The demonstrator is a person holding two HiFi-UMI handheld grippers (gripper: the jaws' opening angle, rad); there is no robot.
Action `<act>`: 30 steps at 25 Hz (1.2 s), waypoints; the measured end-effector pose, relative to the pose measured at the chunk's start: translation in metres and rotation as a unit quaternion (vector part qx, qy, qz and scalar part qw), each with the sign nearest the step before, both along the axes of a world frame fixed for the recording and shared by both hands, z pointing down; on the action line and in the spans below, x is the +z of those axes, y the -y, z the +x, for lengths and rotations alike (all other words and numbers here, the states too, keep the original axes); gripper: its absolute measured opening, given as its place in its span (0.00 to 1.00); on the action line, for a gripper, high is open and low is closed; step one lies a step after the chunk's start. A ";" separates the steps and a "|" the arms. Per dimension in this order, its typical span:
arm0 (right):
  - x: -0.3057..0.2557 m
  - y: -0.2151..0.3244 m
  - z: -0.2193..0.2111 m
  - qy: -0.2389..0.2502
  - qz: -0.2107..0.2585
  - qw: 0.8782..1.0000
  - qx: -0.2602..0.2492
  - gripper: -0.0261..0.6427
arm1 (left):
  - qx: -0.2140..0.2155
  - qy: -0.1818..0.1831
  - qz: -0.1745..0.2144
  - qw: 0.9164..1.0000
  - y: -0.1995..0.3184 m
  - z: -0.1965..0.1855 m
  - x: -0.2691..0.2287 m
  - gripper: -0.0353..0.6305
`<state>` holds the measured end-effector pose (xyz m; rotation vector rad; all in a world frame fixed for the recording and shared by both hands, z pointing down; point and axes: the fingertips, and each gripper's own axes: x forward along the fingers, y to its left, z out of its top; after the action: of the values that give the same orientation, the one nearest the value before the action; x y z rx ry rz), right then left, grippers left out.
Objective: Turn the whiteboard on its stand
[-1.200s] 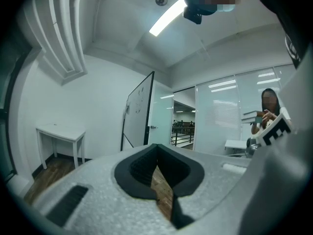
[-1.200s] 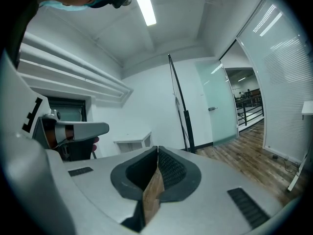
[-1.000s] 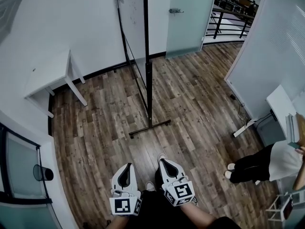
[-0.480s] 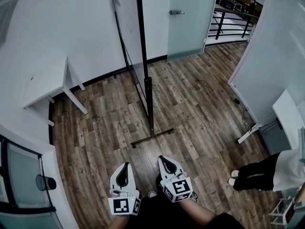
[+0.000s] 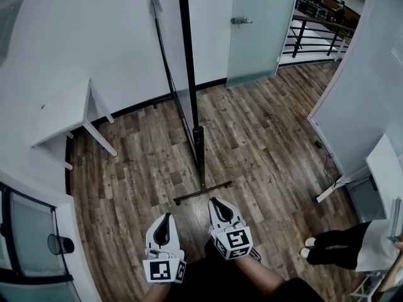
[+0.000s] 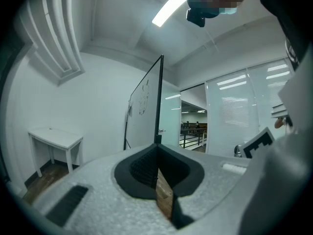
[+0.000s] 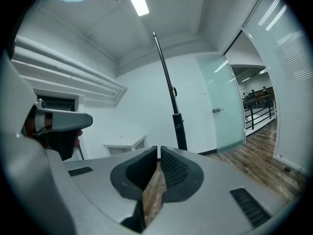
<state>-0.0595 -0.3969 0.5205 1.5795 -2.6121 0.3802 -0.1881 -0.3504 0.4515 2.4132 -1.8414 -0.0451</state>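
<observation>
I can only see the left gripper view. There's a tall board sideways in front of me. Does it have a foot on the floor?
Observer: Yes. The head view shows the stand's black foot bar lying flat on the wood floor.
Kid: Is my other gripper holding anything?
Observer: No. The right gripper has its jaws together, nothing between them.
Kid: Anybody else here?
Observer: Someone in dark trousers stands at the head view's lower right.
</observation>
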 end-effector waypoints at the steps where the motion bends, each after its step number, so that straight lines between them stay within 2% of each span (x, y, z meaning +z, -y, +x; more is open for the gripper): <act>1: 0.000 0.010 0.000 0.000 0.000 1.000 -0.004 0.06 | -0.003 0.000 0.000 1.000 0.008 0.001 -0.001 0.07; 8: 0.012 0.079 0.003 -0.016 -0.006 1.000 -0.017 0.07 | -0.021 0.002 -0.001 1.000 0.057 0.010 -0.003 0.07; 12: 0.025 0.117 0.004 -0.028 -0.014 0.999 -0.025 0.19 | -0.035 0.002 -0.004 0.999 0.079 0.013 0.002 0.07; 19: 0.052 0.174 -0.007 -0.054 -0.032 0.997 -0.034 0.31 | -0.059 0.001 -0.007 0.998 0.108 0.007 0.006 0.07; 26: 0.089 0.224 -0.020 -0.085 -0.061 0.994 -0.041 0.36 | -0.074 -0.001 -0.010 0.997 0.124 0.000 0.010 0.07; 30: 0.097 0.245 -0.025 -0.085 -0.064 0.994 -0.036 0.37 | -0.084 -0.008 -0.013 0.996 0.130 -0.005 0.013 0.07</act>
<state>-0.0845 -0.6423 0.6173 1.4069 -2.4568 0.3825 -0.1929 -0.4808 0.4647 2.2300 -2.0196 -0.0535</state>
